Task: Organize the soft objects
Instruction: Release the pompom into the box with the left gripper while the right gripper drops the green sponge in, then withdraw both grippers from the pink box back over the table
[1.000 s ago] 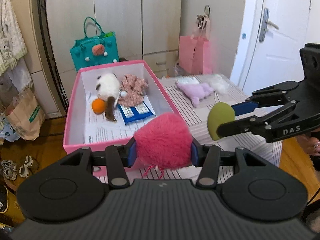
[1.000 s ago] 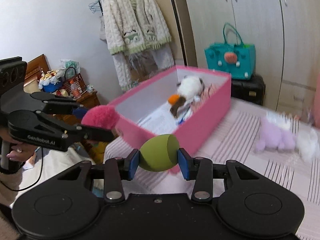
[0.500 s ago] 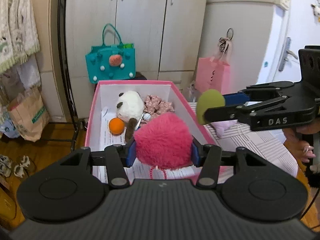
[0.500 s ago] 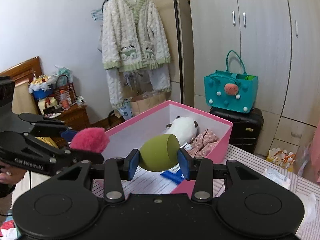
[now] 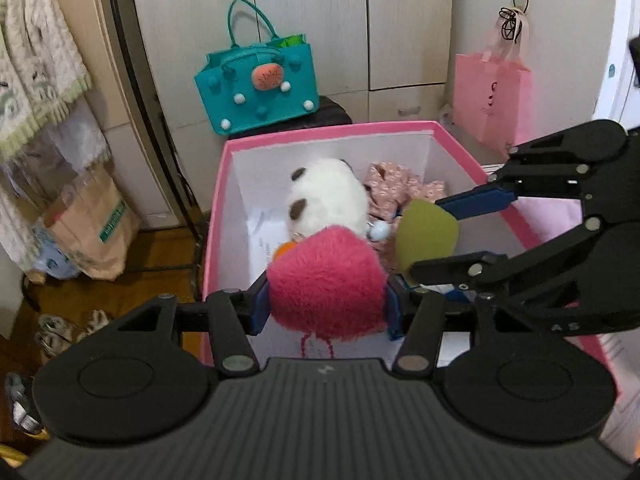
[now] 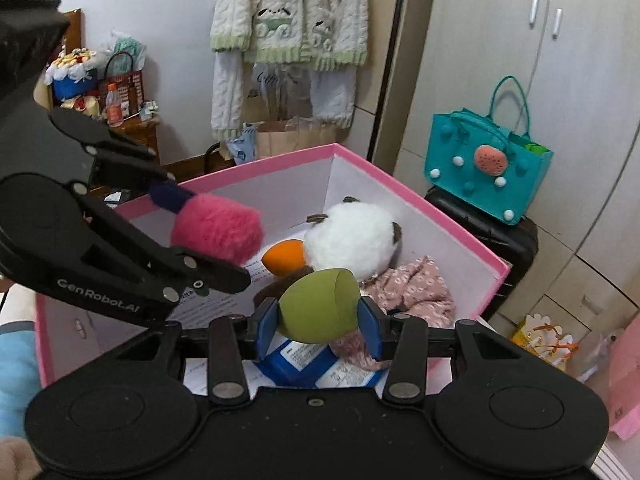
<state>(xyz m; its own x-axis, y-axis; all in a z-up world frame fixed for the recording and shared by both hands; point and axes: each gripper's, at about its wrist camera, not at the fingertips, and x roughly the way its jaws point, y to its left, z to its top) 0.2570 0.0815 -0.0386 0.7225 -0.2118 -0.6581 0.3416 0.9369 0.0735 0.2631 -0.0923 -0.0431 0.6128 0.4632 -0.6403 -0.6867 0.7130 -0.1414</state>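
Observation:
My left gripper (image 5: 326, 300) grips a fluffy pink pompom (image 5: 324, 280) over the near end of the pink box (image 5: 328, 130); its jaws are easing open, pads still on the fur. My right gripper (image 6: 318, 324) is shut on a green egg-shaped sponge (image 6: 318, 304) over the same box (image 6: 440, 220), just right of the pompom. Each wrist view shows the other tool: the green sponge (image 5: 426, 232) and the pompom (image 6: 218, 226). Inside lie a white panda plush (image 6: 352, 236), an orange sponge (image 6: 284, 258), a floral cloth (image 6: 412, 292) and a blue packet (image 6: 304, 364).
A teal bag (image 5: 258, 88) sits on a black case behind the box, before the wardrobe doors. A pink gift bag (image 5: 492, 100) hangs at the right. A knitted cardigan (image 6: 288, 12) hangs above a paper bag (image 5: 92, 228) on the wooden floor at the left.
Both grippers have travelled with their loads from above the striped table to over the pink box. The box now fills the middle of both views, seen more from above.

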